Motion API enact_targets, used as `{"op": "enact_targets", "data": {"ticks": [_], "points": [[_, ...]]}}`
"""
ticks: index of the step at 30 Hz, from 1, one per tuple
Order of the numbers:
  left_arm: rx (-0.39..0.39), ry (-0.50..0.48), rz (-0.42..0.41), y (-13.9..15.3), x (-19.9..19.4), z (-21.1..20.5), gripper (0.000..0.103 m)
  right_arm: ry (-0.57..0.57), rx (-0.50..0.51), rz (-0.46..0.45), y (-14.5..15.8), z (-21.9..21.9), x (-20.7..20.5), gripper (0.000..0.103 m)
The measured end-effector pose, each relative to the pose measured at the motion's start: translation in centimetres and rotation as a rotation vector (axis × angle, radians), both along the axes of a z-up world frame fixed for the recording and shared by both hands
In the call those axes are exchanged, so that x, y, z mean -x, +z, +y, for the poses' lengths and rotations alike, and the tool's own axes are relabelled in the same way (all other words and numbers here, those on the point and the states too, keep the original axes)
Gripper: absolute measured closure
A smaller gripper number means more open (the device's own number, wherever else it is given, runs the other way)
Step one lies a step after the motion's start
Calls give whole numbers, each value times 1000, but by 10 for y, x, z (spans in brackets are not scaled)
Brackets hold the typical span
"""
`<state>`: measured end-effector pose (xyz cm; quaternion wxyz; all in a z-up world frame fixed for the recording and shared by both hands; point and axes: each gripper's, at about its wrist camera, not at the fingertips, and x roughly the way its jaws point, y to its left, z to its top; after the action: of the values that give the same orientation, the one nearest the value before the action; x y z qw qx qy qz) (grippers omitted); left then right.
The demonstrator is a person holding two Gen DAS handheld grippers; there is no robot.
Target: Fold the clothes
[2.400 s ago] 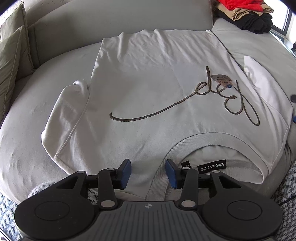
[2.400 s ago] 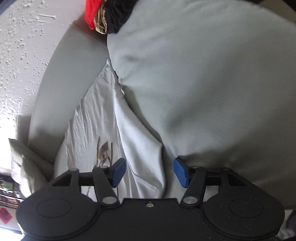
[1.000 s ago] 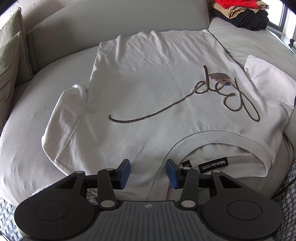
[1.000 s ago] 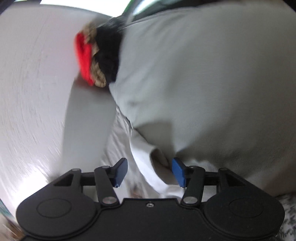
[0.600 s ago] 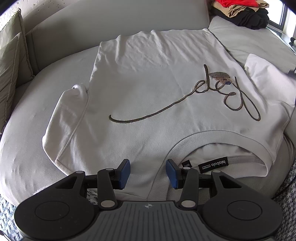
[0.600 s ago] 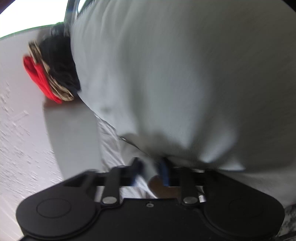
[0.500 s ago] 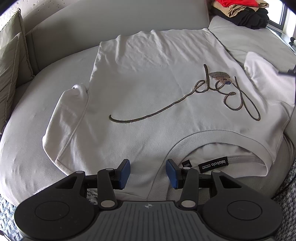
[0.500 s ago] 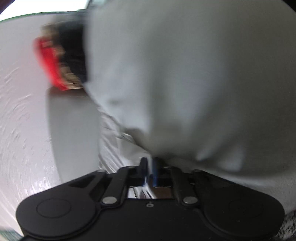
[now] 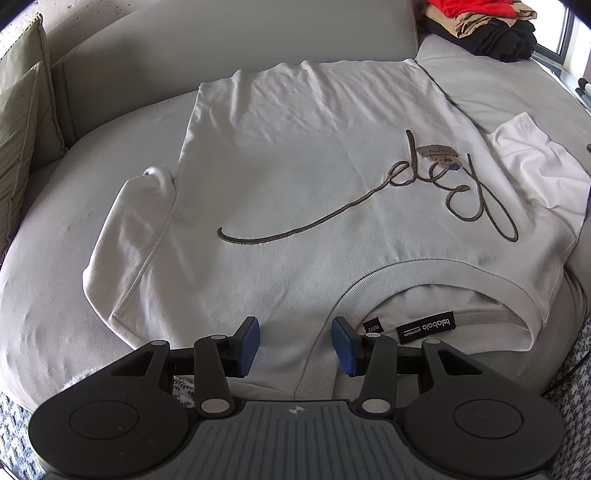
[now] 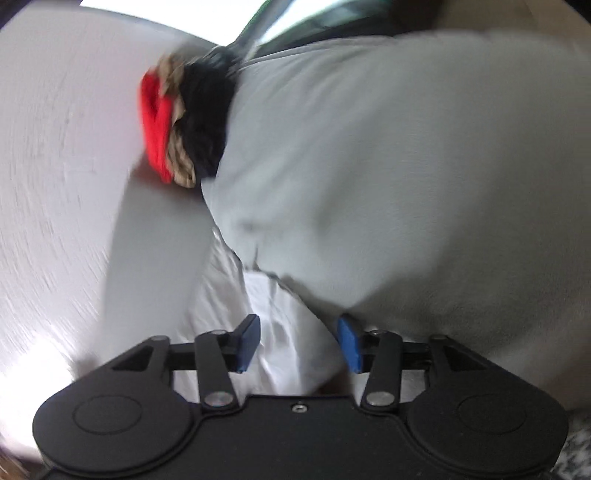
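A white sweatshirt (image 9: 295,177) with dark script lettering lies flat on the grey sofa seat (image 9: 55,258), its ribbed collar (image 9: 369,284) toward me. My left gripper (image 9: 295,347) hovers open over the near shoulder, just left of the collar, with cloth below its blue pads. The right sleeve (image 9: 535,162) lies out to the side. In the blurred right wrist view my right gripper (image 10: 297,341) has its jaws opening. White sleeve cloth (image 10: 288,325) lies between them, and the pads do not press on it.
A pile of red, tan and black clothes (image 9: 480,26) sits at the sofa's far right corner, also seen as the pile (image 10: 184,122) in the right wrist view. An olive cushion (image 9: 18,122) leans at the left. A patterned blanket (image 9: 569,387) edges the sofa front.
The right gripper closed on the white sleeve, then spread its jaws again while its view swung. The right sleeve shifted slightly. The left gripper has kept still.
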<state>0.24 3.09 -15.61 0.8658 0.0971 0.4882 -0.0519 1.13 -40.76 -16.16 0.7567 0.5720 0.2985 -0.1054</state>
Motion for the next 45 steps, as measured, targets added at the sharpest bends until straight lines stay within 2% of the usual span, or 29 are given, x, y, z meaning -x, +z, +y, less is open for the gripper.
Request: {"op": "enact_targets", "data": {"ticks": [3,10,11,13,14,17,21,23,24,26,28,30,35,37,41,43,45], "points": [[-2,1,-3,0,1,-1,59,5,-36,10,-8,-5,-4,58],[2,2,-1,0,0,0,59,138,98,11,-12,4,-43,61],[3,3,-1,0,0,0,59,153,102,12,-13,3,-49,64],[6,4,-2,0,0,1,59,184,84,21,-8,4,-45,84],[8,3,-2,-1,0,2,59,197,63,25,-9,3,-46,88],[13,4,-3,-1,0,2,59,233,-10,-21,-8,2,-41,89],[13,5,-3,-1,1,3,59,265,-55,-80,-2,3,-36,87],[12,7,-3,-1,1,3,59,279,-36,-69,0,5,-42,81],[11,7,-3,-1,1,2,59,285,-12,-45,1,7,-46,77],[10,8,-3,-1,0,2,59,309,44,11,-1,13,-51,77],[9,8,-2,-1,0,2,59,316,87,37,-1,17,-53,84],[7,7,-2,-1,-1,2,59,301,135,58,2,20,-52,99],[7,4,-3,-1,0,1,59,268,373,48,37,35,-40,99],[0,-1,-5,-1,1,1,59,222,535,55,52,44,-34,99],[-44,-41,-14,-2,0,-5,59,171,726,121,49,53,-40,99],[-58,-59,-18,-2,-1,-6,59,193,760,182,38,54,-48,99],[-51,-64,-21,-3,-1,-4,59,185,740,180,42,53,-47,95]]}}
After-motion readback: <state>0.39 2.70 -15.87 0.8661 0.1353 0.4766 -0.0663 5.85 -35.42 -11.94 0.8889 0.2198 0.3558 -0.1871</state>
